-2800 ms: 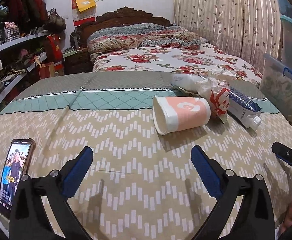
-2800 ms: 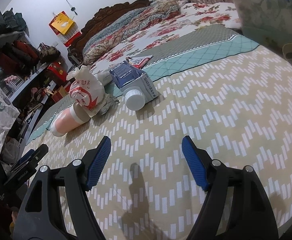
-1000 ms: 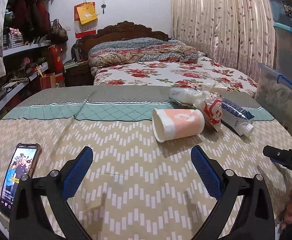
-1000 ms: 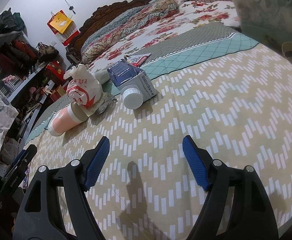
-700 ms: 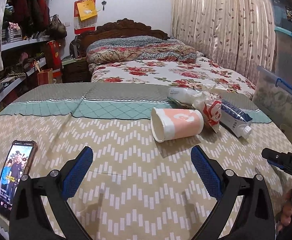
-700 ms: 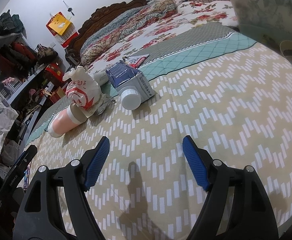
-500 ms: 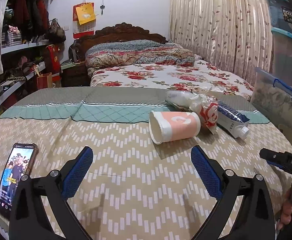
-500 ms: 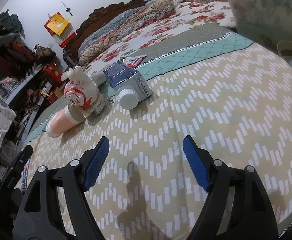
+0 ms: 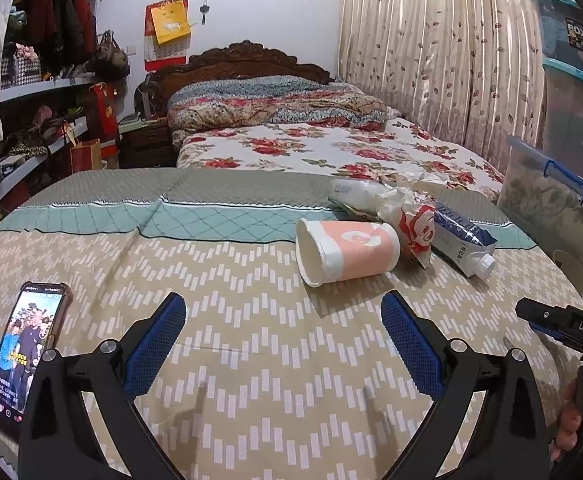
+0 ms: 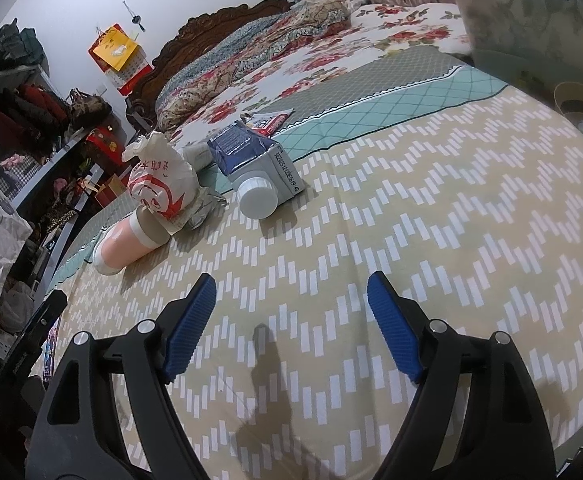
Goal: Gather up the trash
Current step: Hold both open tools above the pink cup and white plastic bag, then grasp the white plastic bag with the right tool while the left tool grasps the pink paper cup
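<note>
Presently, left gripper (image 9: 283, 336): blue-padded jaws spread wide, nothing between them, poised above the chevron-patterned cover (image 9: 251, 380). Right gripper (image 10: 291, 312): jaws likewise wide apart and empty, over bare cover, with only shadow beneath. Nearest item ahead of the left gripper: one pink-and-white paper cup (image 9: 347, 250), lying on its side, mouth toward the camera's left, apart from both pads. Touching the cup's base end: one crumpled white plastic bag with red print (image 9: 415, 228), knotted at the top as the right wrist view shows. Just beside the bag: one blue-and-grey drink carton (image 10: 257, 160) with a white screw cap (image 10: 256, 199), lying flat, cap toward the right gripper. Behind the bag: one whitish soft packet or bottle (image 9: 353, 192), partly hidden; its kind cannot be told. Beyond the carton: one small red-and-white flat wrapper (image 10: 271, 121) on the grey border. Tally of likely trash: five pieces, all clustered at the far middle of the cover. Not trash by appearance: one phone (image 9: 27, 356), screen lit, at the left edge. Further out: one floral bed (image 9: 323, 148), one clear storage bin with blue handle (image 9: 551, 196) at the right. Progress, as judged: nothing collected yet; no piece is gripped; no trash receptacle can be identified with certainty; every piece remains to be picked up.
</note>
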`<state>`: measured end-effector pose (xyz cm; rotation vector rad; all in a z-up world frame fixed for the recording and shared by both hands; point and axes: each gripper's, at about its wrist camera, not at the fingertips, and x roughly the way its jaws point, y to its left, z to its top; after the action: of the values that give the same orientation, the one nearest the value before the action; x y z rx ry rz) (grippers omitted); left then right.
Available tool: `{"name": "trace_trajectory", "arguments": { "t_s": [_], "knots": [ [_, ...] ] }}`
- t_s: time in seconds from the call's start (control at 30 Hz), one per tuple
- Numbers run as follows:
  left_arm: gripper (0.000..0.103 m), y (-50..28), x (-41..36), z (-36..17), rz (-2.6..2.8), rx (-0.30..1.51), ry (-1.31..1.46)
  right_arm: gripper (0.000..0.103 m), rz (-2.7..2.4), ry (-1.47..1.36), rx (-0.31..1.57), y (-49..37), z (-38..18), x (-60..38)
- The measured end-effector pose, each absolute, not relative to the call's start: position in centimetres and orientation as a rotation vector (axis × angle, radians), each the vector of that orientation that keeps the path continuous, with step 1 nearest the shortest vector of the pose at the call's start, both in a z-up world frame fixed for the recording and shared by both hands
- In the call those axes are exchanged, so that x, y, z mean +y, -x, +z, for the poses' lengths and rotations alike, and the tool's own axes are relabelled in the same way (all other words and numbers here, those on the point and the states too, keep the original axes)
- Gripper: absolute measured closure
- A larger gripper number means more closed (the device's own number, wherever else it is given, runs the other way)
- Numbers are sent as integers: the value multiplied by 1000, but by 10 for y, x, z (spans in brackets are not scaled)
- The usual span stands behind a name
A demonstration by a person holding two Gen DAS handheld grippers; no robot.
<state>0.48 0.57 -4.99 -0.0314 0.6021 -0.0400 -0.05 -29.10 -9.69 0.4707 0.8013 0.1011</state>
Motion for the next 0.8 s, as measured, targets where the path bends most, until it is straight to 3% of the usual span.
{"name": "trace_trajectory", "arguments": {
  "t_s": [0.43,0.6,0.8],
  "knots": [
    [9,-19,33,-60,-84,702,198,23,94,-447,808,-2,-95,-288],
    [9,-29,37,-68,-101,762,249,23,193,-379,742,-3,-68,-269],
    [9,-32,35,-70,-104,776,257,22,313,-248,774,-79,-36,-210]
  ]
}}
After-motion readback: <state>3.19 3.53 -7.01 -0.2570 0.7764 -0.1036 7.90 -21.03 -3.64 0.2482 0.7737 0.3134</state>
